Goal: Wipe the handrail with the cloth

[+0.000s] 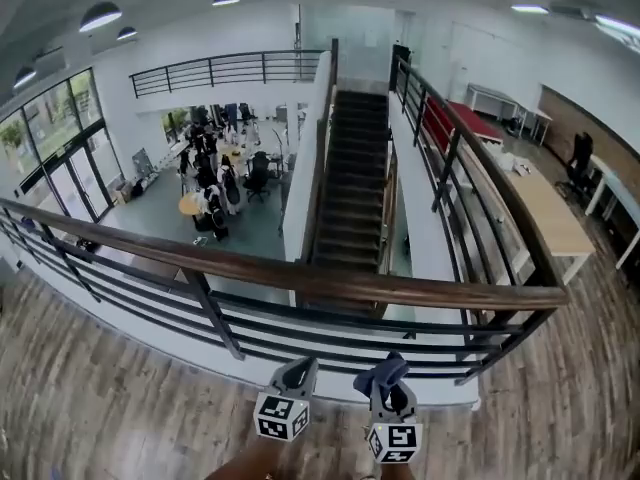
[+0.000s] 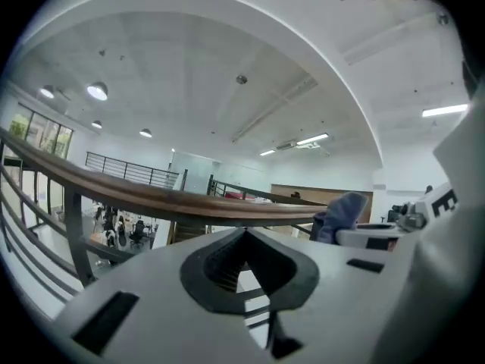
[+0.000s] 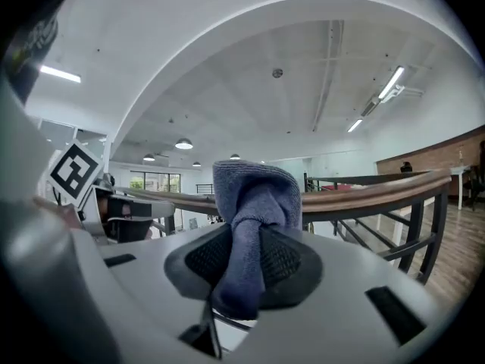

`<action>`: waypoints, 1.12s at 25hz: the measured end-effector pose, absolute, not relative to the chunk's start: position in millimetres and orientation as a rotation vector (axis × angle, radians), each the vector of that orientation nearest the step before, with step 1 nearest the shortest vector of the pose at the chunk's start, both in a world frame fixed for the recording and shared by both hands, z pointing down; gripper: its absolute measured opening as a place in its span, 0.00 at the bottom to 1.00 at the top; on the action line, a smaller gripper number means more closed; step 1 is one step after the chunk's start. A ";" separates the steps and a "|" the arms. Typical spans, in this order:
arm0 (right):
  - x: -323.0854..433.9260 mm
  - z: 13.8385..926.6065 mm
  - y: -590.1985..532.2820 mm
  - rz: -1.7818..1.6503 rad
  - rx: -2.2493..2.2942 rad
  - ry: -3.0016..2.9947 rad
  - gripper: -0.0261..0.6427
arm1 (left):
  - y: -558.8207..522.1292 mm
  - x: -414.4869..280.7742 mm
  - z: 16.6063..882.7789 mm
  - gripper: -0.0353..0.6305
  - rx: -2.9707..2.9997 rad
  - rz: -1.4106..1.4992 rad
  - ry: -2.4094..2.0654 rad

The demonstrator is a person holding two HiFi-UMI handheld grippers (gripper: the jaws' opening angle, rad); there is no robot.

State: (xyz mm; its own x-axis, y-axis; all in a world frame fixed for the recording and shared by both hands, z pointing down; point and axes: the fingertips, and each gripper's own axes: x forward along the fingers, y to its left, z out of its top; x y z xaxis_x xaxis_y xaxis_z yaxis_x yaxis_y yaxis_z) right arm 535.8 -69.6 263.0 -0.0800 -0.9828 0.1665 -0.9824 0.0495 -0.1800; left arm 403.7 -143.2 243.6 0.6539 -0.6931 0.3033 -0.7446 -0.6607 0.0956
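**Mezzanine landing, seen from the head and both gripper cameras.** The right hand-held gripper (image 3: pixel 250 237) pinched a bunched blue cloth (image 3: pixel 254 196), which stood up from between its jaws. The cloth was near the wooden handrail (image 1: pixel 330 283) but apart from it. The left hand-held gripper (image 2: pixel 244 233), just beside the right one, was pressed together at the tips with nothing between its jaws. The handrail ran across in front of both, on a black metal railing (image 1: pixel 215 318) above a staircase (image 1: pixel 355 178). With cloth clear of wood, the scene fitted either an approach to a stroke or a lift-off after one. A stroke would call for the cloth pressed onto the rail top and drawn along it. No container showed.
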 end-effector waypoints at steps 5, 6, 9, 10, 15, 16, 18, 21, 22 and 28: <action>517.0 219.0 -31.9 -0.289 -2.167 2.317 0.18 | -112.7 348.5 191.1 0.05 2.713 0.374 -1.245; 517.8 213.7 -27.1 -0.266 -2.177 2.321 0.18 | -108.2 342.3 184.9 0.05 2.724 0.368 -1.262; 517.8 205.1 -17.7 -0.211 -2.194 2.328 0.18 | -98.8 331.2 177.2 0.05 2.732 0.354 -1.296; 515.6 204.4 -15.5 -0.204 -2.194 2.332 0.18 | -95.9 328.3 176.1 0.05 2.728 0.349 -1.304; 499.1 194.7 -12.3 -0.155 -2.181 2.352 0.18 | -88.4 321.2 168.9 0.05 2.724 0.330 -1.329; 496.9 192.3 -12.3 -0.144 -2.179 2.354 0.18 | -87.7 322.0 167.8 0.05 2.728 0.325 -1.327; 493.5 191.5 -11.6 -0.143 -2.175 2.356 0.18 | -85.2 323.4 167.5 0.05 2.738 0.321 -1.324; 489.9 196.3 -10.8 -0.149 -2.191 2.357 0.18 | -81.9 323.6 170.8 0.05 2.748 0.339 -1.321; 489.1 196.8 -10.4 -0.150 -2.196 2.355 0.18 | -81.2 323.9 172.3 0.05 2.748 0.344 -1.318; 483.6 199.9 -9.9 -0.142 -2.203 2.370 0.18 | -83.1 319.8 177.7 0.05 2.690 0.278 -1.307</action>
State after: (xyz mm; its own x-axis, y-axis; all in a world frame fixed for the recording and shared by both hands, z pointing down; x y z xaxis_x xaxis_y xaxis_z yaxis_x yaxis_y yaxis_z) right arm 483.6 -9.9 199.9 -0.0726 -0.9888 0.1308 -0.9973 0.0734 0.0018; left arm 319.8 -83.1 177.7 0.6059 -0.7631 0.2247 -0.7886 -0.6134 0.0432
